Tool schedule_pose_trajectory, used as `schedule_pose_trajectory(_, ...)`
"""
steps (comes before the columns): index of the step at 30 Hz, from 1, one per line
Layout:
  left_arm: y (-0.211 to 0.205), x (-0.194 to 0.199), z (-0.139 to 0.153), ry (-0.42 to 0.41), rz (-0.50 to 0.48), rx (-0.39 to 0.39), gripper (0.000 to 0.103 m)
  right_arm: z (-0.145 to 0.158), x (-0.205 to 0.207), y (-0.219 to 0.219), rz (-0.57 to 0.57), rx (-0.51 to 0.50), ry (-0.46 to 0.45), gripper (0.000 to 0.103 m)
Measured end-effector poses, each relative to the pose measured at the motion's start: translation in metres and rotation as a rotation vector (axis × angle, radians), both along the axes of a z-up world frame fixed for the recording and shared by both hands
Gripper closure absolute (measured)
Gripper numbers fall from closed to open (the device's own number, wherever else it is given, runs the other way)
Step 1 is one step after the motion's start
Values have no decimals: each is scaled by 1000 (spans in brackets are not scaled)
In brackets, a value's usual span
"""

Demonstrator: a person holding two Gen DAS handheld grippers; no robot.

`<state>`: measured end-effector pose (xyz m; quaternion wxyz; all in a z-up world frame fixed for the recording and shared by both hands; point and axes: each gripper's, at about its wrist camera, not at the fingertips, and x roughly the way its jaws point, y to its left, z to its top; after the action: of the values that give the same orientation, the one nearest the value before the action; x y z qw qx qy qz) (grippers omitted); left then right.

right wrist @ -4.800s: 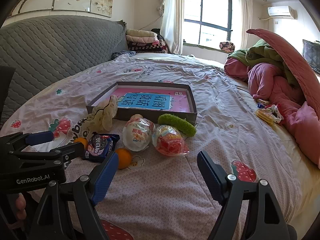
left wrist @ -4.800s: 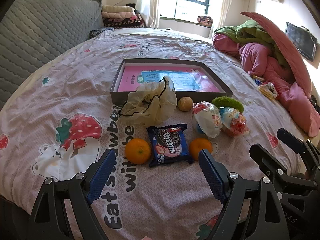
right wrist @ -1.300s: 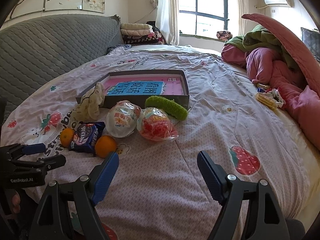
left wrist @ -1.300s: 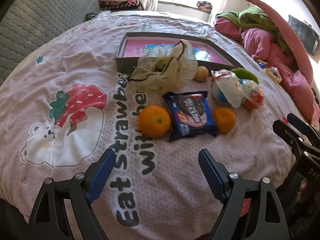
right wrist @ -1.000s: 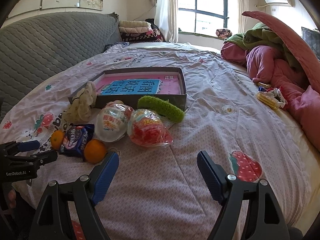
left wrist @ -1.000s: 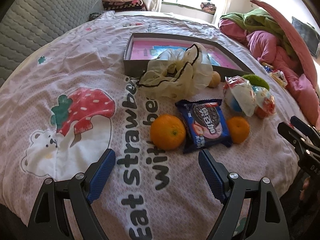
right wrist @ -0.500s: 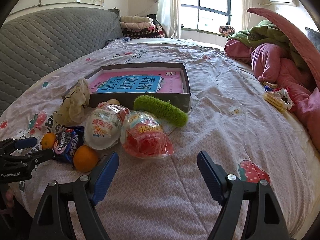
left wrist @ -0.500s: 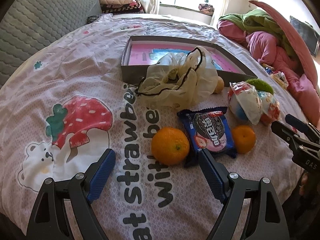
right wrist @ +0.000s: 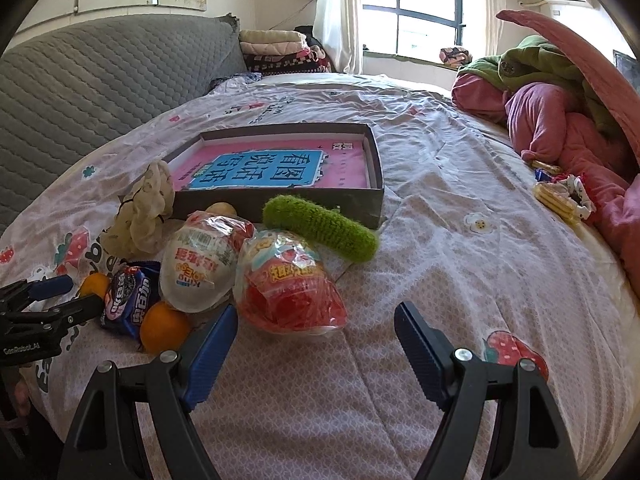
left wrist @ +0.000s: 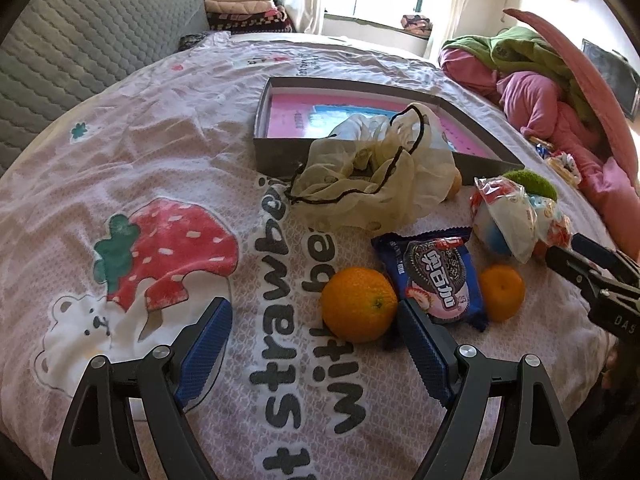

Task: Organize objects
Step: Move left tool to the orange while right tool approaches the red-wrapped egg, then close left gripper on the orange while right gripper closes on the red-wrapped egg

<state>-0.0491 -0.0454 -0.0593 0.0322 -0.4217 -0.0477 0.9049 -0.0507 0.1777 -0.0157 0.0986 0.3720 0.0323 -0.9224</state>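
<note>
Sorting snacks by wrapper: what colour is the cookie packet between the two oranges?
Dark blue cookie packet, pink at its near end; clearest in left wrist view.

**What the frames hide**

Lower right of the left wrist view: the cookie packet's near corner sits behind a blue finger pad. The cloth bag covers the grey box's front wall and most of a small brown fruit.

We see our left gripper, jaws wide apart, low over a strawberry-print bedsheet. Just ahead lie a large orange, a blue cookie packet and a smaller orange in a row. Behind them sit a cream drawstring bag and a shallow grey box.
</note>
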Motion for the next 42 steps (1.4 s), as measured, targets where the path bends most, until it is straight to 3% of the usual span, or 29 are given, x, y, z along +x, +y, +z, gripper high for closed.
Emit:
schedule_pose_trajectory(8,1,-14,-6,-3,-26,40,19,-3,-7,-3,5,-2,-11,23)
schedule_pose_trajectory(14,5,-10,-6,9,-52,96,39,-5,-13,-4,4,0,-14,25)
schedule_pose_trajectory(23,10,-12,-8,4,-94,156,62,-8,-22,-8,29,-1,-17,43)
schedule_pose_trajectory(25,11,-12,-8,4,-97,157,62,-8,-22,-10,46,-6,-11,50)
schedule_pose_trajectory(35,7,-16,-8,-16,-73,238,63,-5,-17,-8,65,-29,35,51)
schedule_pose_trajectory(42,7,-8,-2,-5,-58,229,64,0,-12,-8,73,-46,61,51)
